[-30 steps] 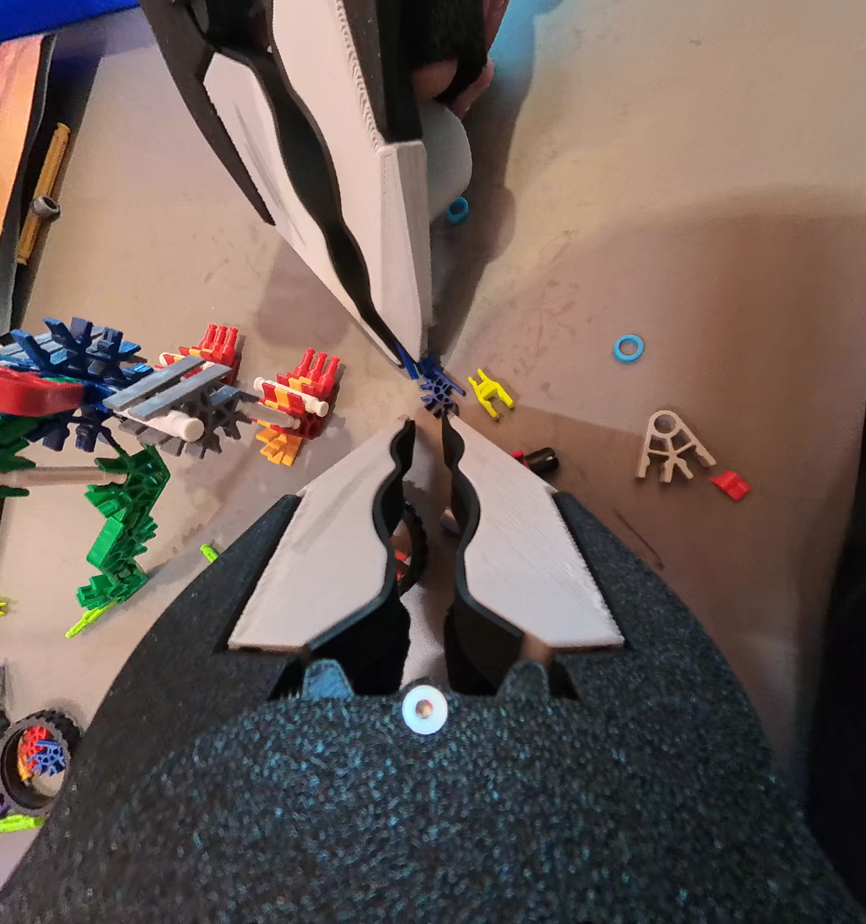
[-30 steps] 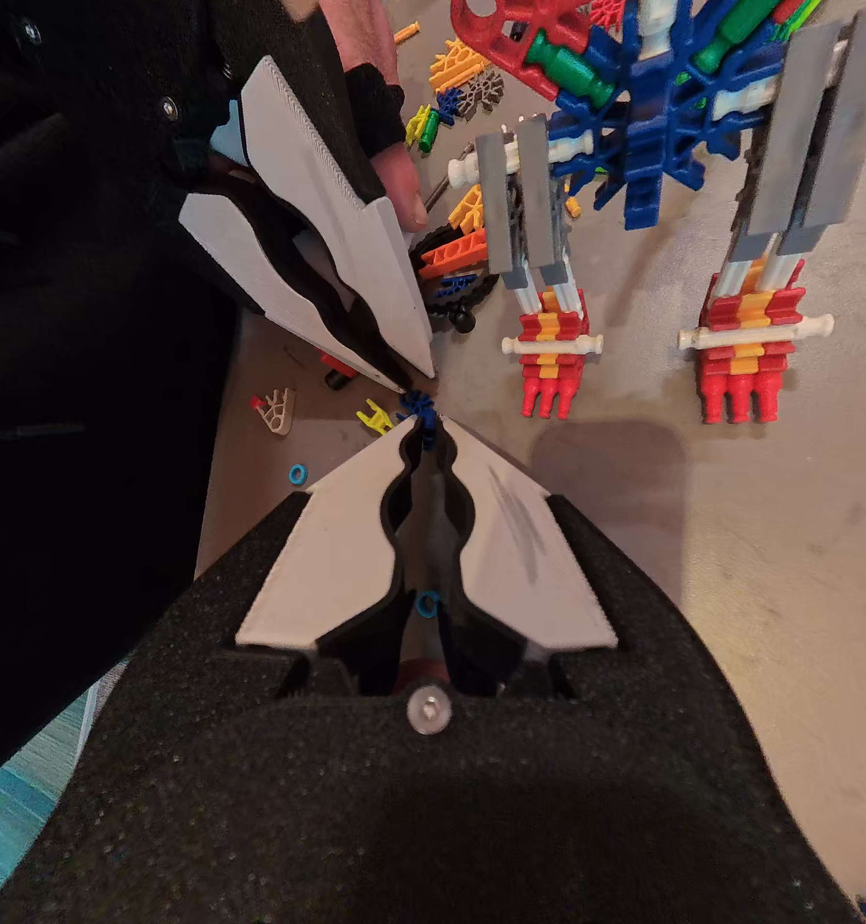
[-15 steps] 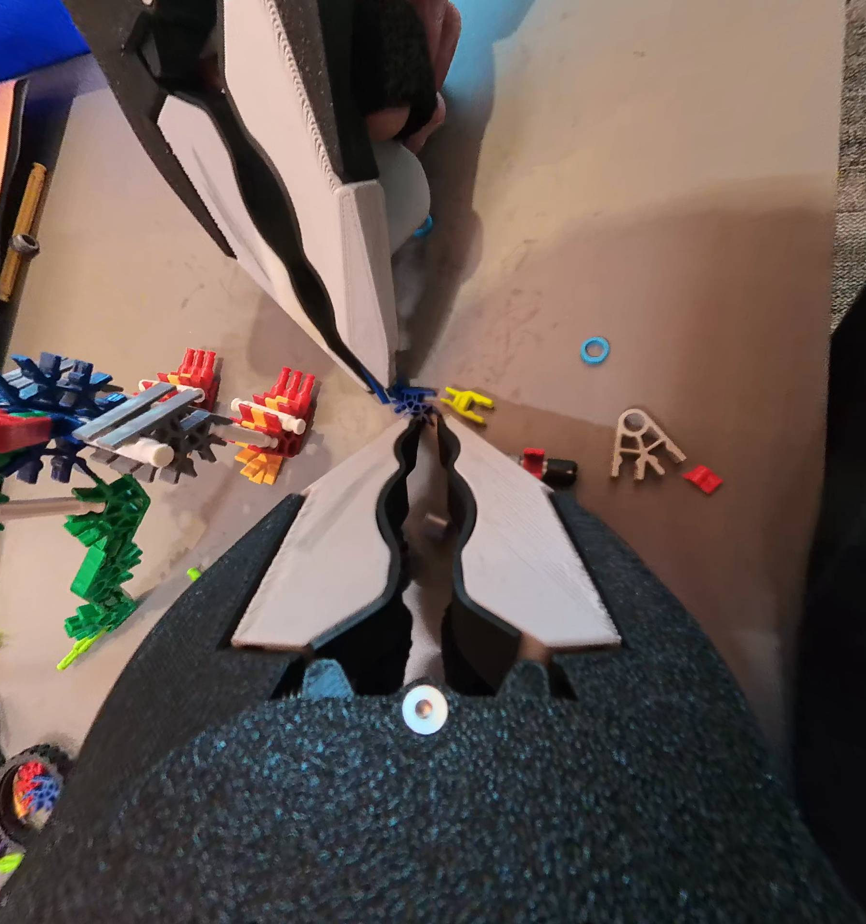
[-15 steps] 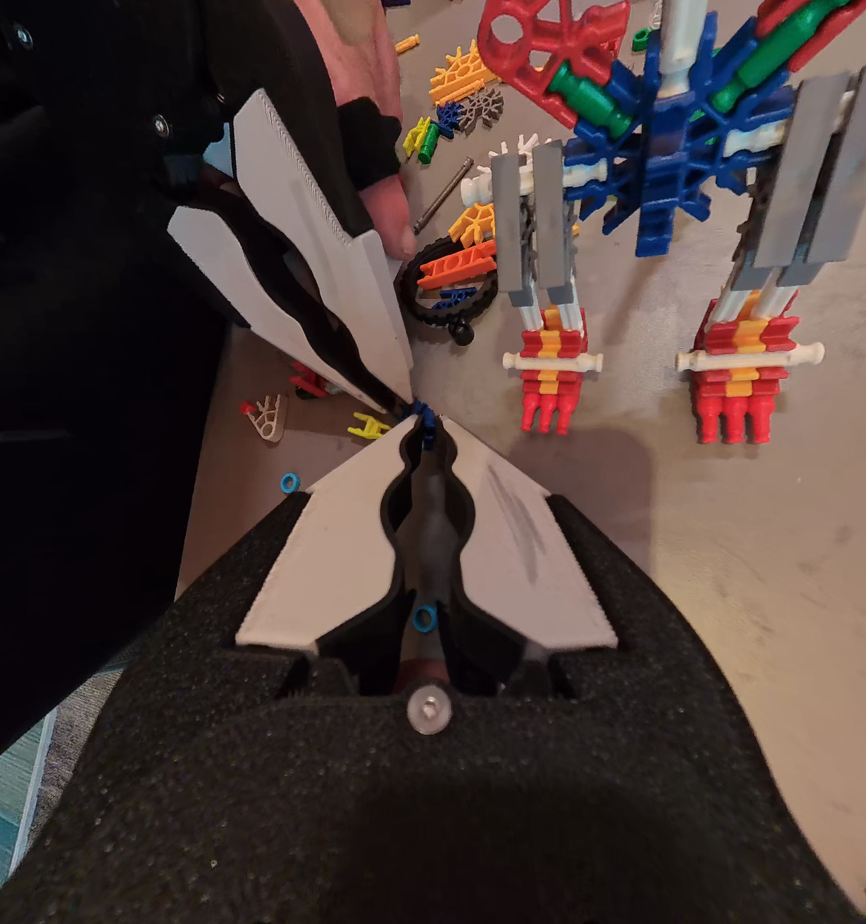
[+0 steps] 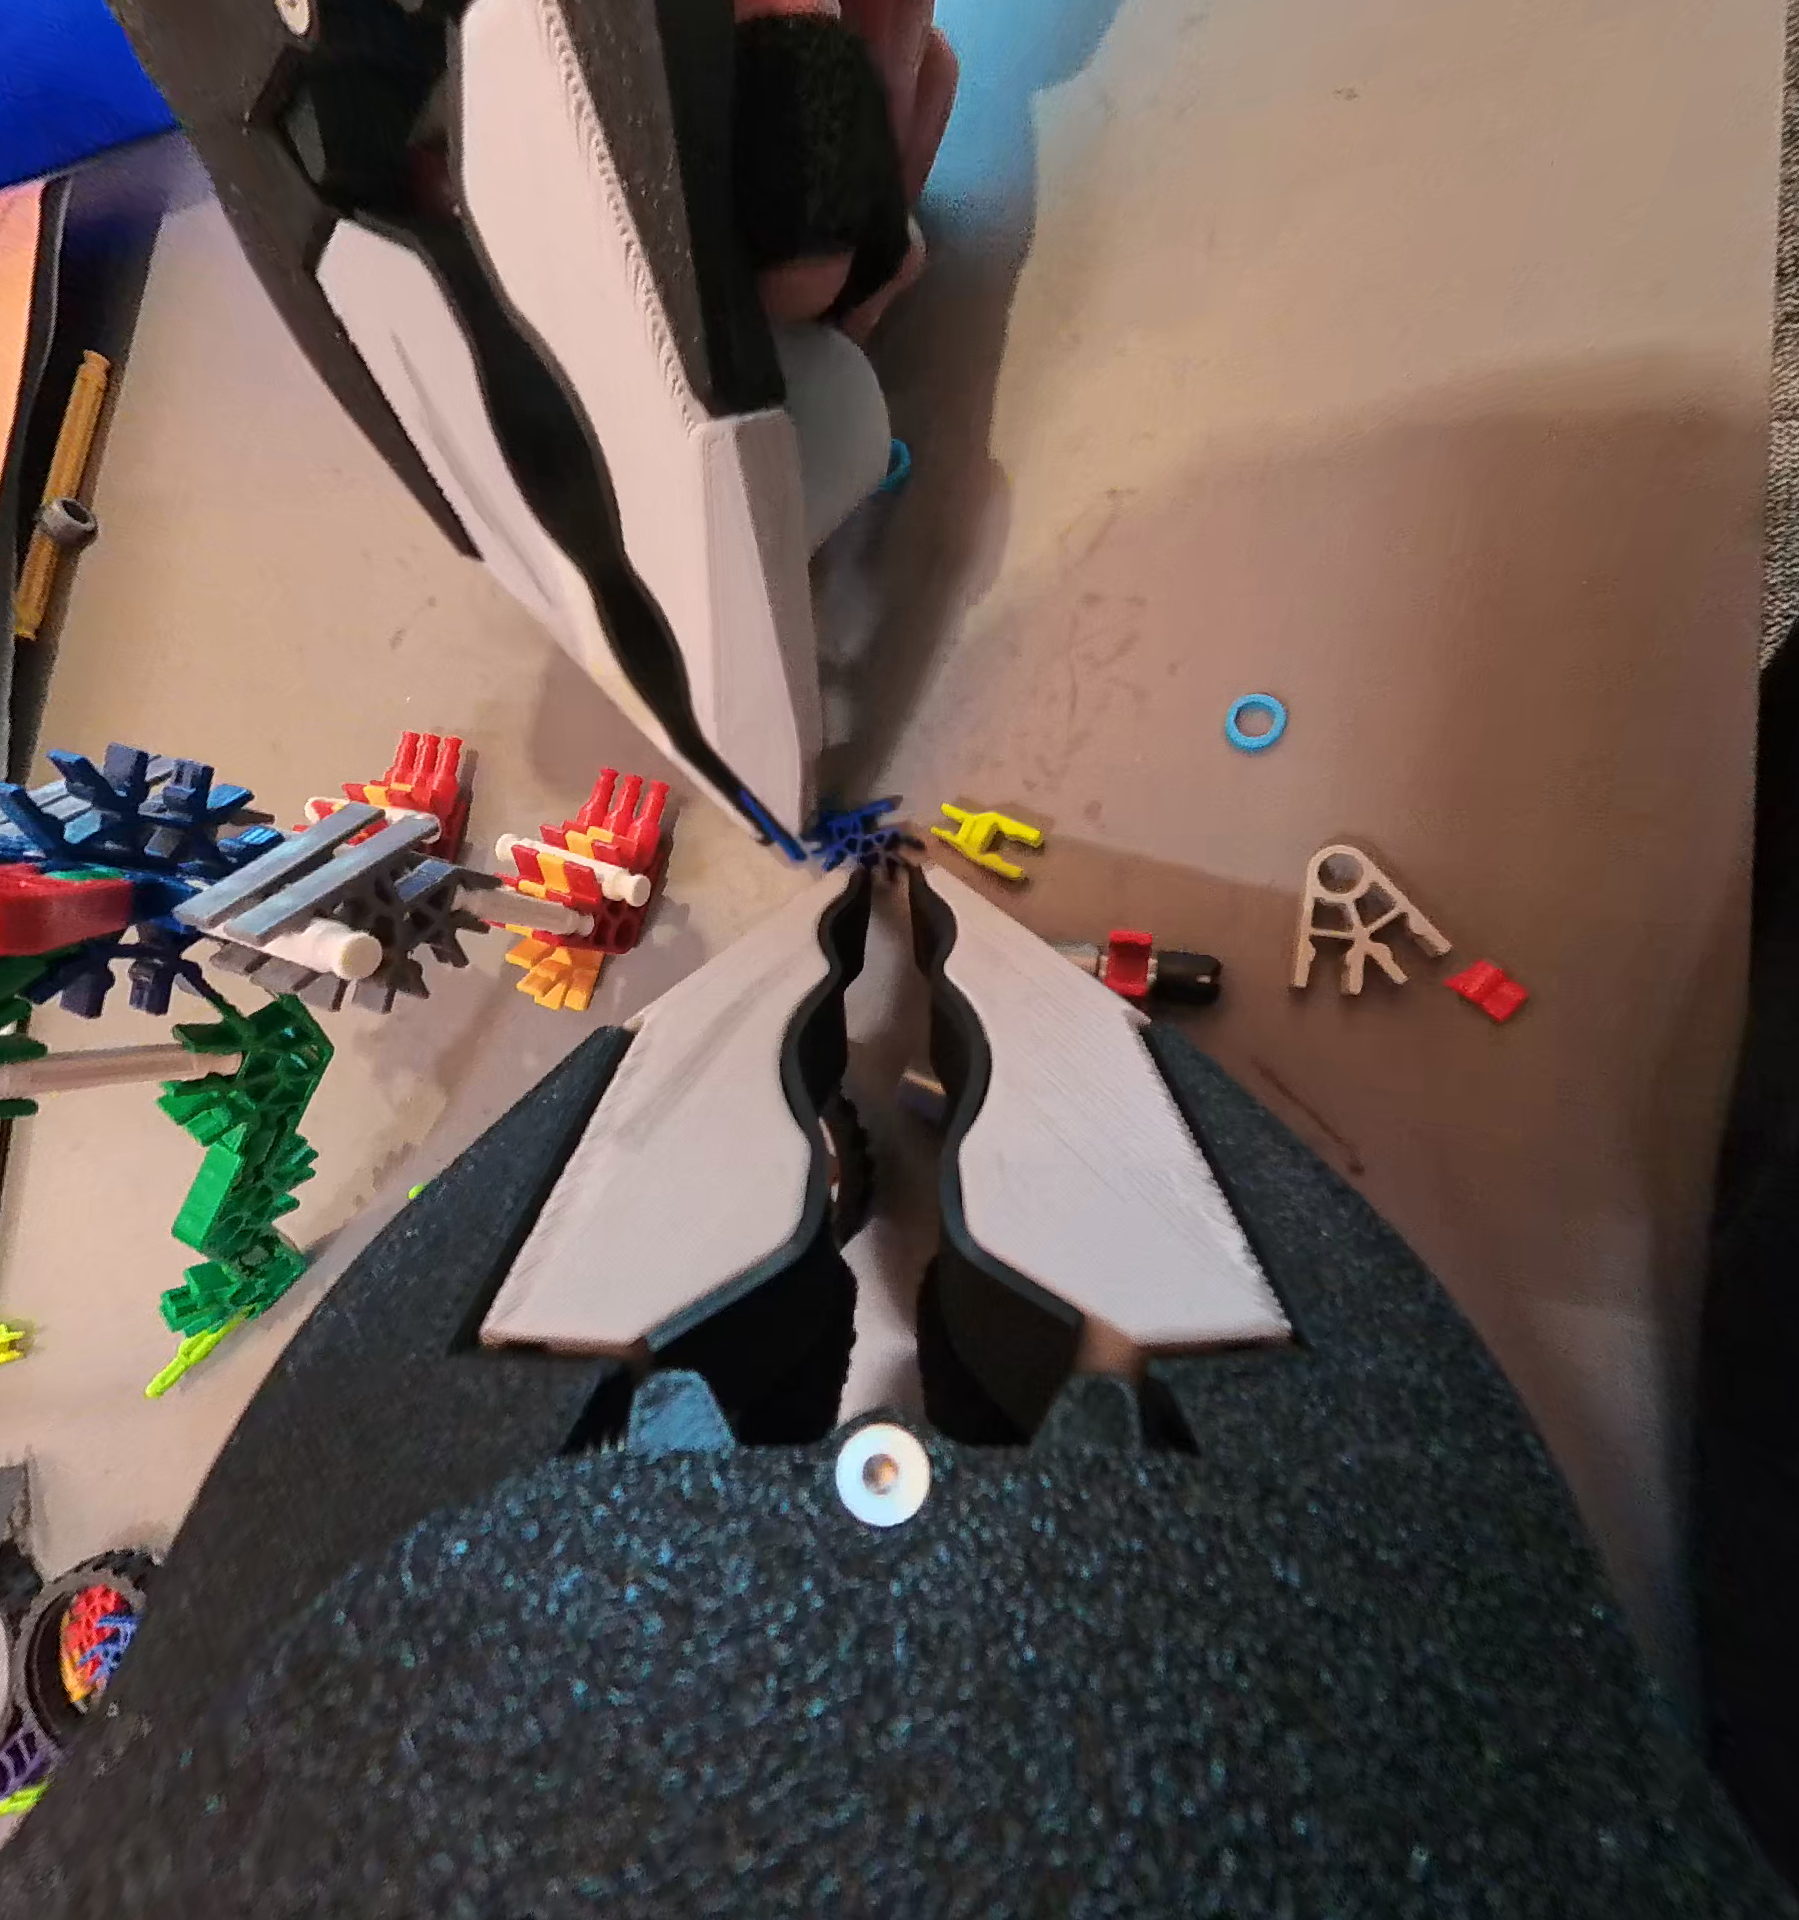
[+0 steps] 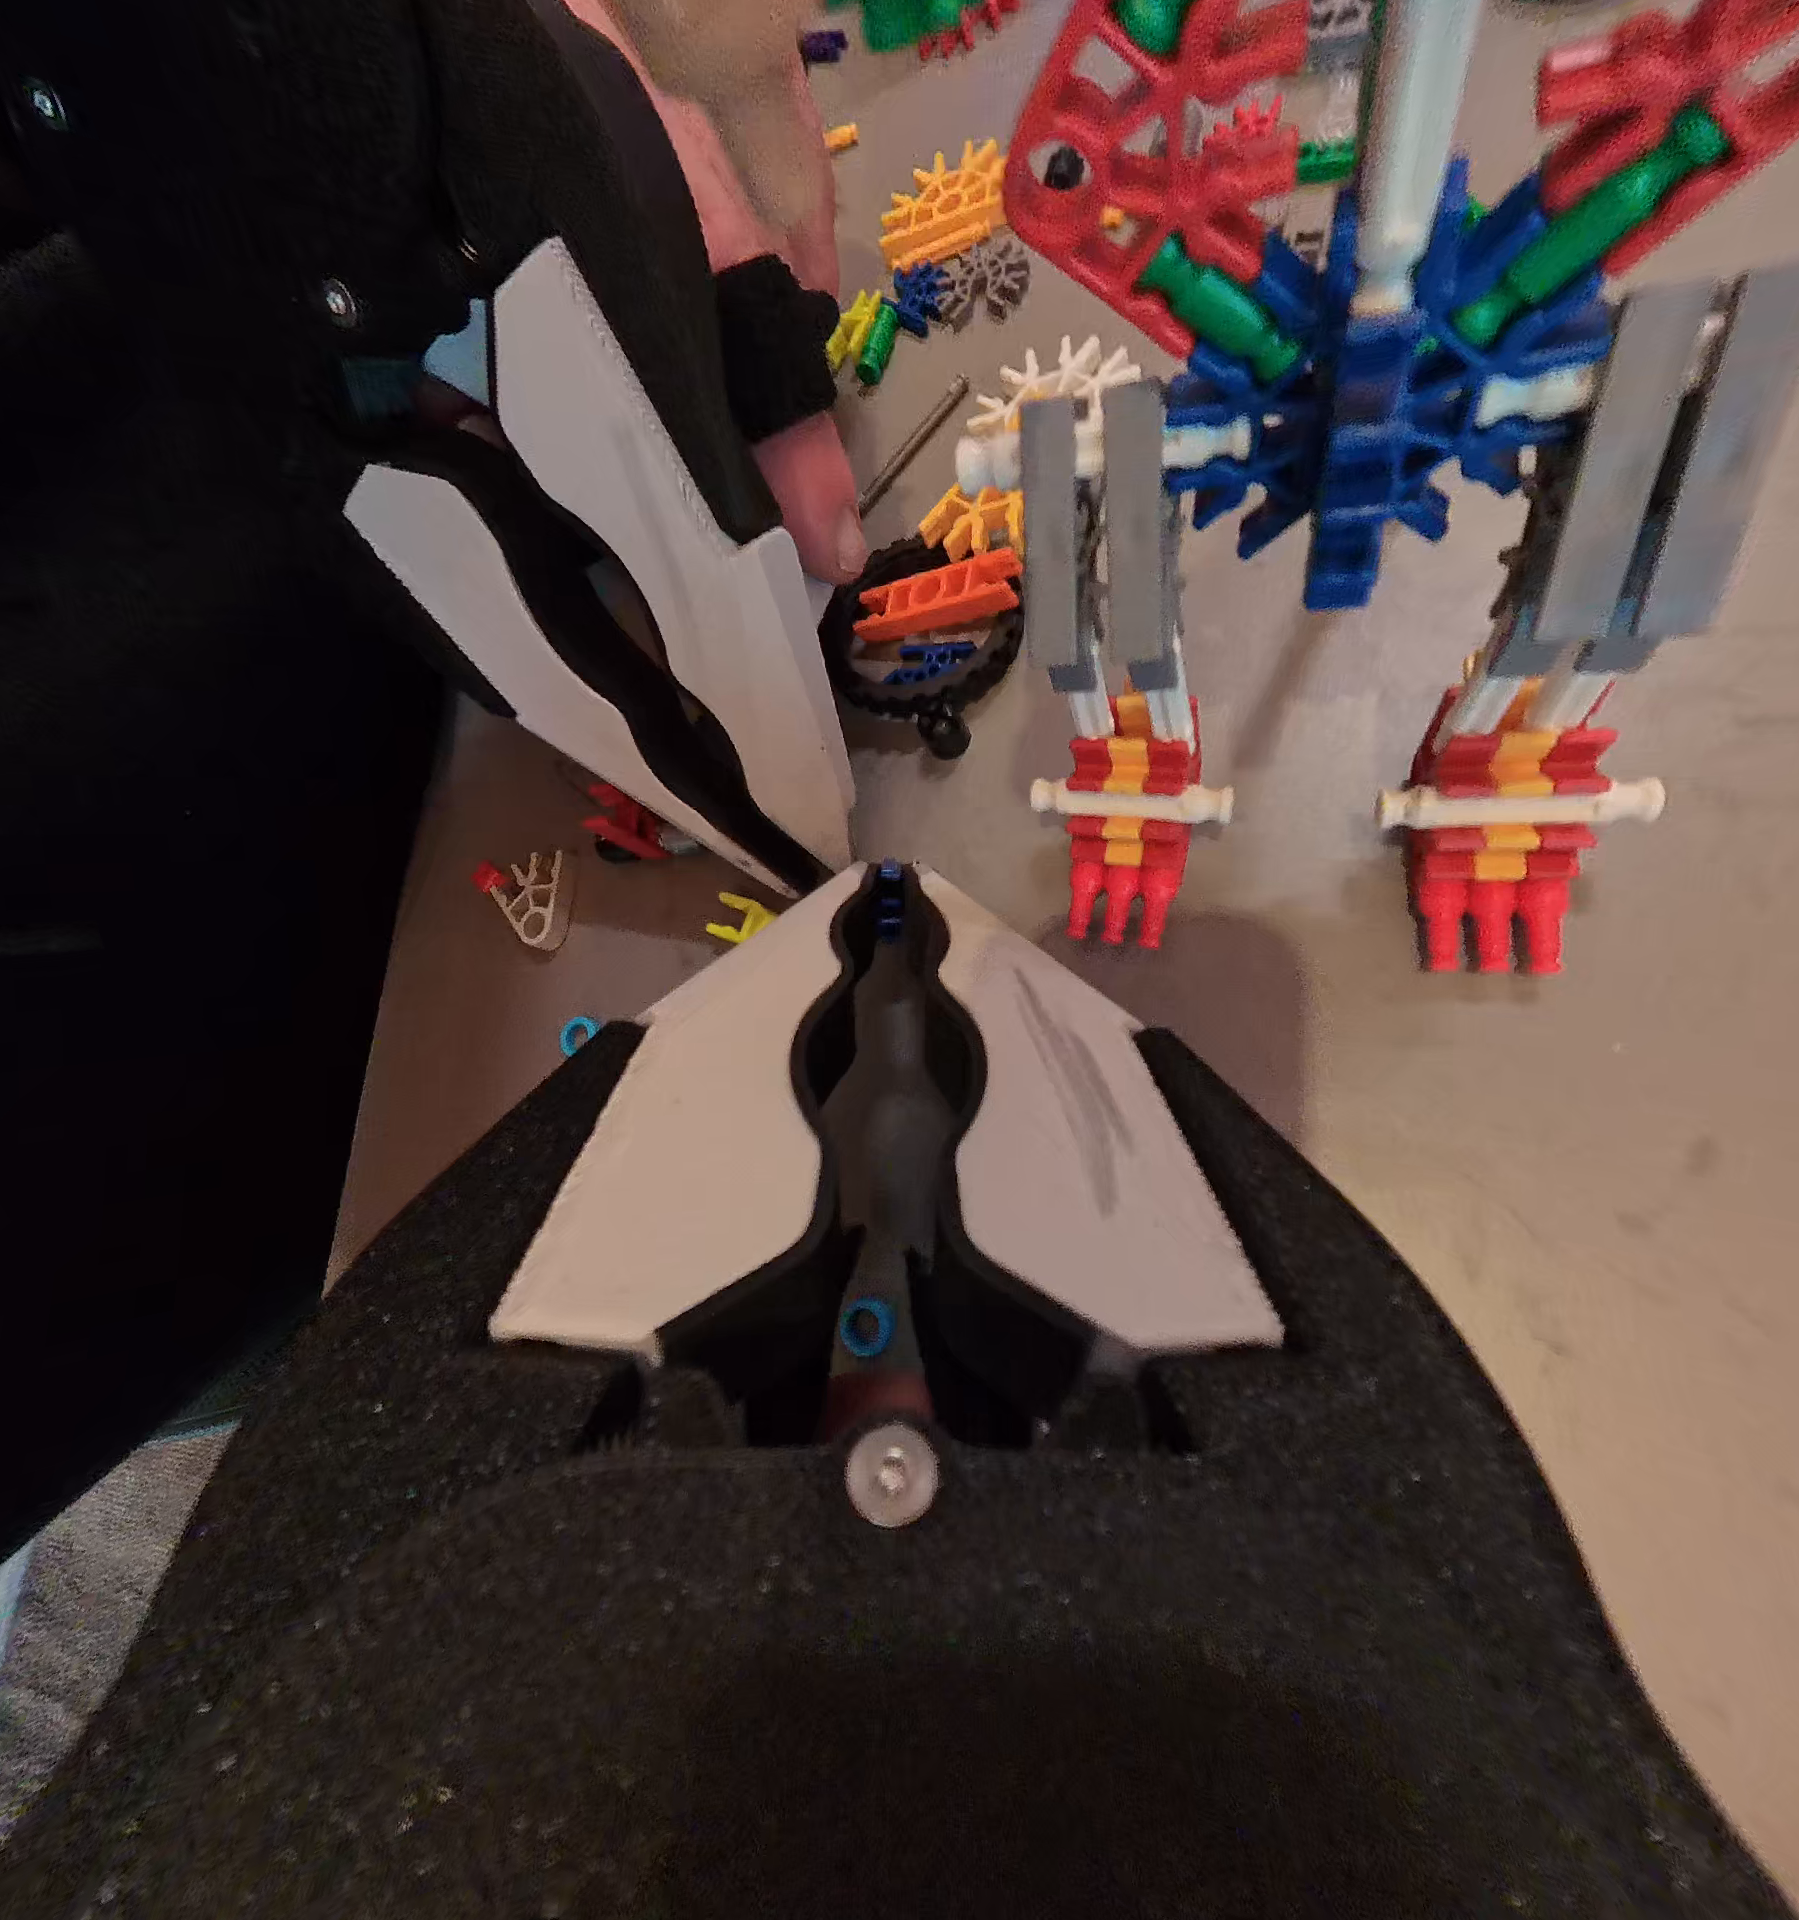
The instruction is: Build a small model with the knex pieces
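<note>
My right tool point(image 6: 887, 881) stays clamped on the small blue connector point(image 6: 888, 896), same as 0.5 s ago. My left tool point(image 5: 882, 875) has narrowed from a clear gap 1 s ago to near-closed, tips touching that connector point(image 5: 853, 837); can't tell if it grips. Both tools meet just above the surface point(image 5: 1394, 520), yellow clip point(image 5: 983, 836) just beside, leg model point(image 6: 1129, 810) near.
</note>
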`<state>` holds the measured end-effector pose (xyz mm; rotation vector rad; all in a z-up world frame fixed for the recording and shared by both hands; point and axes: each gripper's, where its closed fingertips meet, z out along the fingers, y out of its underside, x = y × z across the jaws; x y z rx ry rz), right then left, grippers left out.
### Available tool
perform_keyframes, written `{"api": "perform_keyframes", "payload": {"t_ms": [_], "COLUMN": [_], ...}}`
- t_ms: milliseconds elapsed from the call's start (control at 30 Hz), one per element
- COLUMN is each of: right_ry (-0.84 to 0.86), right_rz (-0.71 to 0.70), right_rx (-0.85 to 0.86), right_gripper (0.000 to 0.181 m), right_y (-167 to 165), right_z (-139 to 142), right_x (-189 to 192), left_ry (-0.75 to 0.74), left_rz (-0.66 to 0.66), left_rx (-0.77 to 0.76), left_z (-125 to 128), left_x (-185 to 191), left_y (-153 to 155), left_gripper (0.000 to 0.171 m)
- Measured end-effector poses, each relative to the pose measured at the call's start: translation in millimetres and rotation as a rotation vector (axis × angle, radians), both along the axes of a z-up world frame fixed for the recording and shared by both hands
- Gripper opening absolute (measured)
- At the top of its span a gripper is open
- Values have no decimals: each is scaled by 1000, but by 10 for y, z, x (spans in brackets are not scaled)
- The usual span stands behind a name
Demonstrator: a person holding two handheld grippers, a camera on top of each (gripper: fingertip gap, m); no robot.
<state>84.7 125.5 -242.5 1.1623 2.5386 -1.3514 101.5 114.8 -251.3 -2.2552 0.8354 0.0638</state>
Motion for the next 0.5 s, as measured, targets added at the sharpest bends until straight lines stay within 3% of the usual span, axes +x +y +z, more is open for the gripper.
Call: {"api": "perform_keyframes", "payload": {"t_ms": [500], "right_ry": [8], "right_rz": [2], "right_rx": [-2], "right_gripper": [3], "right_y": [40], "right_z": [42], "right_x": [-33], "left_ry": [11], "left_rz": [6], "left_rx": [21], "left_z": [60], "left_x": [-107], "left_y": [49], "left_gripper": [7]}}
